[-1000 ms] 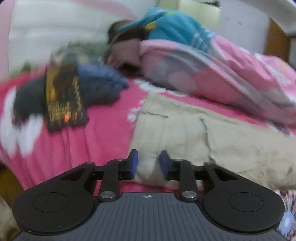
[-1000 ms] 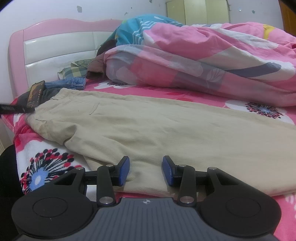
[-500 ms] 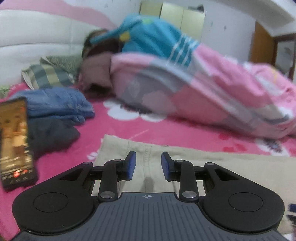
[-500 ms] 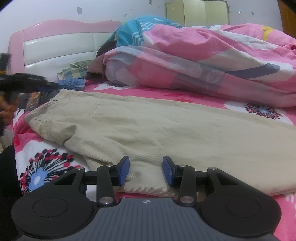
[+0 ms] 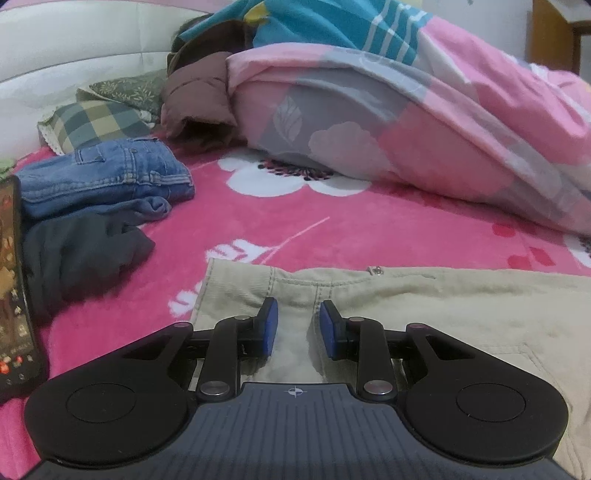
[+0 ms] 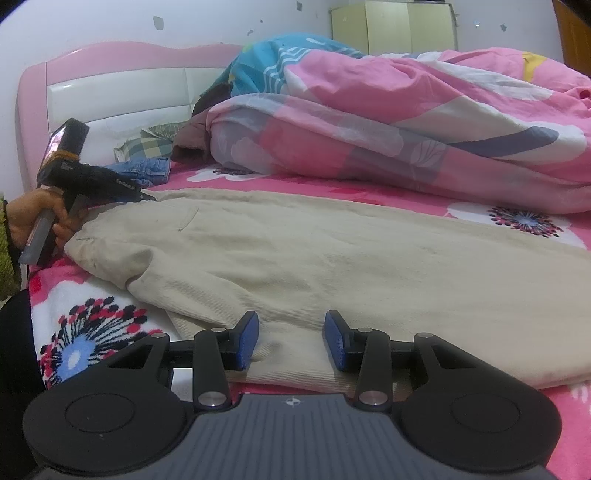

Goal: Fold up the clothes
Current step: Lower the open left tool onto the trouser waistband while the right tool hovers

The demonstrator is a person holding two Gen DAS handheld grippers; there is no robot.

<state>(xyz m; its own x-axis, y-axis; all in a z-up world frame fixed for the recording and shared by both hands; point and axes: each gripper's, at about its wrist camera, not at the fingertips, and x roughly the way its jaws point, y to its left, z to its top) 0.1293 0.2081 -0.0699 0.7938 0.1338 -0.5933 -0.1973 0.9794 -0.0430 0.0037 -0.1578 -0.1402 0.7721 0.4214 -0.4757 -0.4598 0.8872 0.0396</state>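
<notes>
A pair of beige corduroy trousers (image 6: pixel 332 254) is lying flat across the pink floral bedsheet (image 5: pixel 332 225), its waistband (image 5: pixel 295 280) pointing toward the headboard end and its legs running off toward the right of the right wrist view. The left gripper (image 5: pixel 294 326) is hovering low over the waistband, its blue-padded jaws standing apart with the centre seam of the trousers showing in the gap between them; whether the pads are touching the cloth cannot be told. The right gripper (image 6: pixel 291 339) is sitting at the near edge of a trouser leg, its jaws also spread wide with nothing between them but the fabric lying below. In the right wrist view the person's left hand (image 6: pixel 40 218) is gripping the handle of the left tool at the waistband corner. Beside the waistband, folded blue jeans (image 5: pixel 107 177) are resting on a dark grey garment (image 5: pixel 85 251), and a phone (image 5: pixel 14 291) with a lit screen is lying just beside that pile. Behind them a checked pillow (image 5: pixel 96 123) is leaning near the pink and white headboard (image 6: pixel 122 88). A rumpled pink quilt (image 6: pixel 424 125) is heaped along the far side of the bed, with a brown garment (image 5: pixel 195 99) tucked at its end. A pale yellow cabinet (image 6: pixel 391 26) is standing against the white wall (image 6: pixel 147 22) behind.
</notes>
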